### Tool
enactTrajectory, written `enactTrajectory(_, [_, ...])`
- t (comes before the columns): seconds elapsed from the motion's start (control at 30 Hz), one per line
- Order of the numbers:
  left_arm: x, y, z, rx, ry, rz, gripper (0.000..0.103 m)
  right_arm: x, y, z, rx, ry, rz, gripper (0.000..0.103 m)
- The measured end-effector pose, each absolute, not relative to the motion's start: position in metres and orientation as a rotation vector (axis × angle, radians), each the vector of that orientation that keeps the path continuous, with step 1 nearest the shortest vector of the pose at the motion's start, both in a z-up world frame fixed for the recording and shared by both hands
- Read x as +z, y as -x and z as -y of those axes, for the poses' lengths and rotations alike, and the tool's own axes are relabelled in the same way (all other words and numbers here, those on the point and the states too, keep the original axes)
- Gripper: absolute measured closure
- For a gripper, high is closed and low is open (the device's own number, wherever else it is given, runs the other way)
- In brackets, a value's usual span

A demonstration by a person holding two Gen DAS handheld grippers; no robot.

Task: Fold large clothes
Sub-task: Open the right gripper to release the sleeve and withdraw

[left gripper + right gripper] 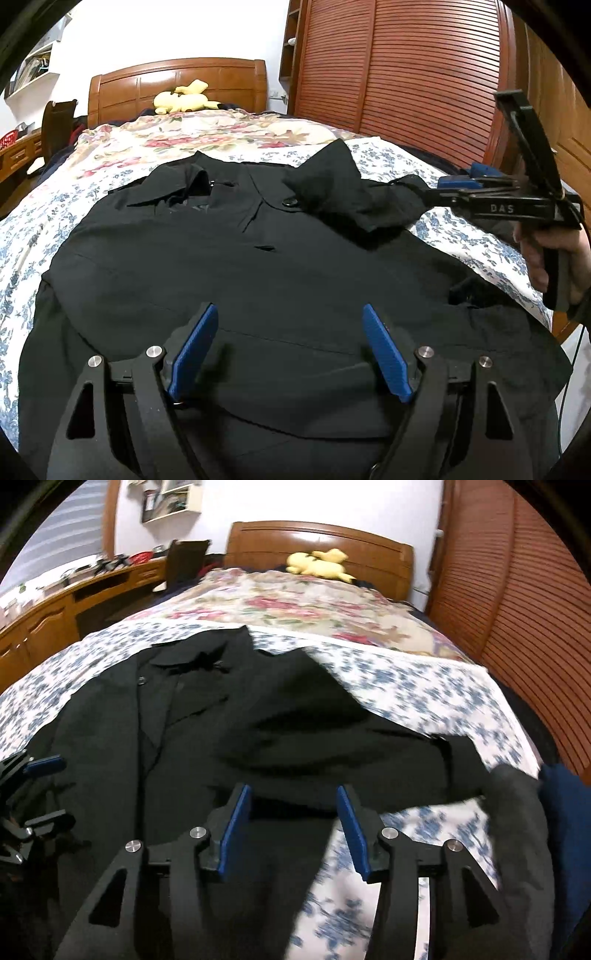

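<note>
A large black button-front coat (229,266) lies spread face-up on a bed covered with a blue-flowered white sheet (469,236), its collar toward the brown wooden headboard (177,85). One black sleeve (354,195) is folded in across the chest, beside a round black button (290,202). The left gripper (288,350) hovers over the coat's lower part with its blue pads spread wide — nothing between them. The right gripper (293,830), held in a hand (554,258) at the bed's right edge, also has its jaws parted, gripping nothing; the sleeve's end lies just in front of its tips. A yellow plush toy (319,565) rests by the headboard — well apart from the coat.
</note>
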State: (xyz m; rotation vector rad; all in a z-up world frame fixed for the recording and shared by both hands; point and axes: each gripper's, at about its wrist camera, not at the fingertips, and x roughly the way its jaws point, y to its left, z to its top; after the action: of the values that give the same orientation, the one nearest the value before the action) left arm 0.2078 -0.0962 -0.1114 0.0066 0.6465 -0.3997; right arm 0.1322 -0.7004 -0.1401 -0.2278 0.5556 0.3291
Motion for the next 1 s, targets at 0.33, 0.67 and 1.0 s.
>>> enactTrajectory(0.33, [-0.111,-0.208,0.096,-0.399,-0.002,-0.648,0.022,-0.157,-0.183,0.719,0.141,0.227,-0.604,0.05])
enactTrajectory(0.67, [-0.111,-0.209,0.096,-0.403,-0.004,-0.645,0.022,-0.199,-0.268,0.739,0.004,0.145,-0.833,0.046])
enactTrajectory(1.0, [-0.111,-0.209,0.096,-0.403,-0.004,-0.643,0.022,-0.2,-0.273,0.724,0.004,0.156,-0.82,0.041])
